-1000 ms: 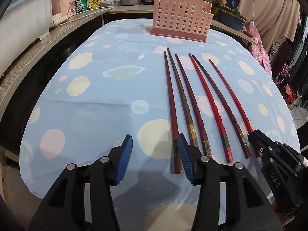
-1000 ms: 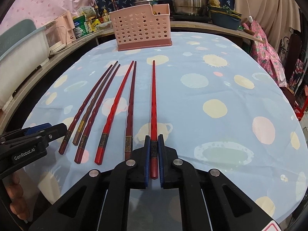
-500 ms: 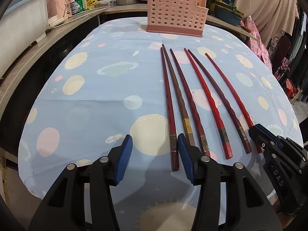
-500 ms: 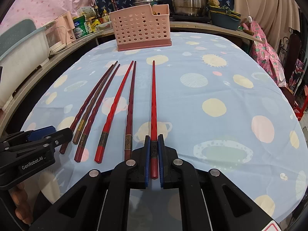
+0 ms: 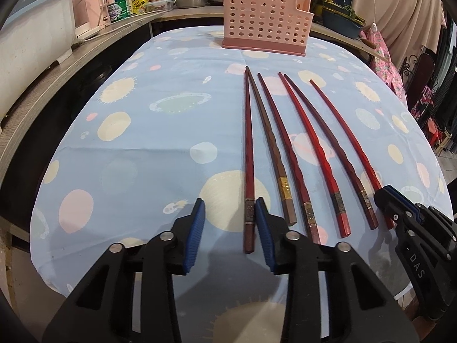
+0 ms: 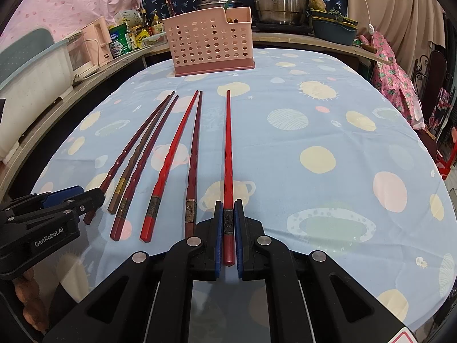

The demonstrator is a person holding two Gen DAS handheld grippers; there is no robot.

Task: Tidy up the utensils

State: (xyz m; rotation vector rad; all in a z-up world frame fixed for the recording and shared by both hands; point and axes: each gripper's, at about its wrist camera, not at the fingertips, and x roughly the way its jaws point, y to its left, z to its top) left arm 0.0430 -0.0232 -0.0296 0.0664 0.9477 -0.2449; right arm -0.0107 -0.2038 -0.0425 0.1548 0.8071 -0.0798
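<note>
Several red and brown chopsticks lie side by side on the blue dotted tablecloth [image 5: 142, 148], tips toward a pink perforated utensil holder [image 5: 262, 25] at the far end; the holder also shows in the right wrist view [image 6: 210, 48]. My left gripper [image 5: 230, 230] is open, its jaws either side of the handle of the leftmost dark red chopstick [image 5: 248, 154], which lies close to the right pad. My right gripper [image 6: 228, 234] is shut on the handle of the rightmost bright red chopstick [image 6: 228, 143]. The right gripper also shows in the left wrist view [image 5: 400, 208].
A counter [image 5: 57, 65] runs along the left with a white tub [image 5: 31, 34], pink appliances and jars. Steel pots [image 6: 278, 0] and a blue bowl [image 6: 334, 30] stand behind the holder. The table's right edge borders pink cloth and chairs.
My left gripper has shifted right and forward, so the leftmost chopstick's handle now lies between its open jaws. The right gripper stays shut on its chopstick.
</note>
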